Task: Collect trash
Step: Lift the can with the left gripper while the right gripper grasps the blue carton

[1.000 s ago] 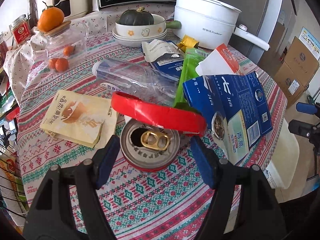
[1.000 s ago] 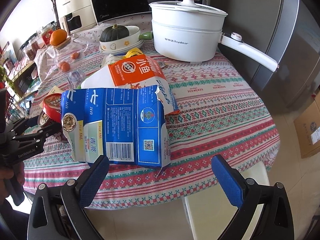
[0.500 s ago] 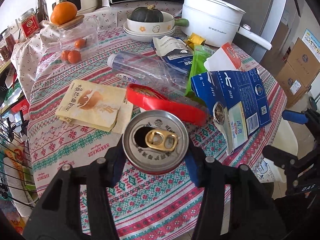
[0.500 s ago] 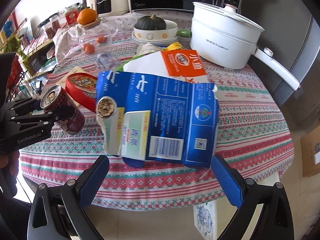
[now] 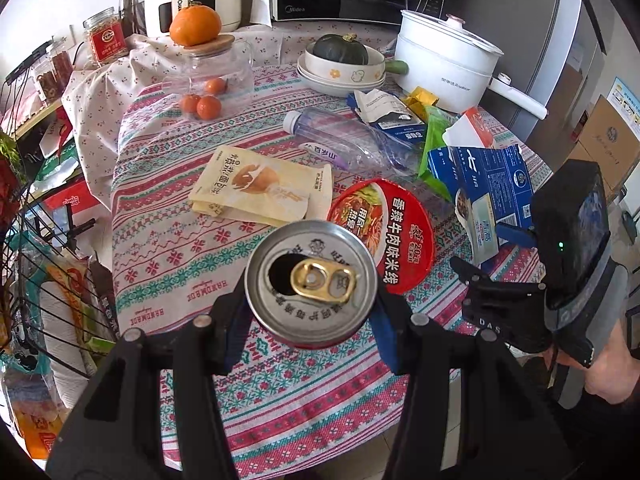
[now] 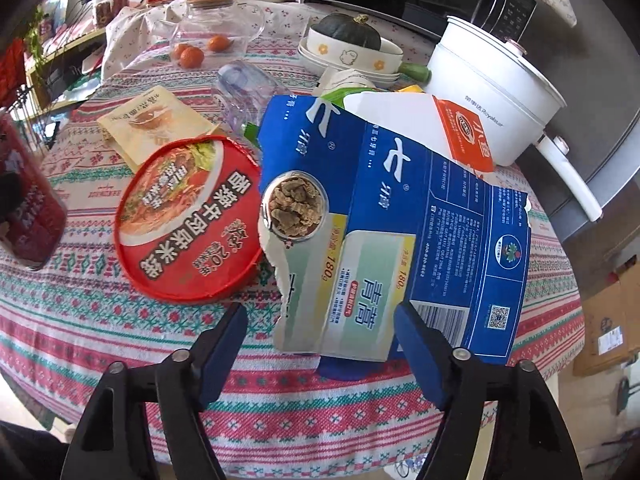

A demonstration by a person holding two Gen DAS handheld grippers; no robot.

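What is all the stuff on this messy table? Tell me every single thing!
drink can: one, silver top, red side, held above the table's near edge.
noodle lid: one, red, flat beside the can.
blue carton: one, torn flat, at the near right edge.
orange-and-white box: one, behind the blue carton.
beige packet: one, table's middle.
plastic bottle: one, clear, lying down.
glass jar: one, small oranges inside, a big one on its lid.
squash: one, dark green, in stacked bowls.
white pot: one, far right.
left gripper: shut on the can.
right gripper: closing around the blue carton's edge.
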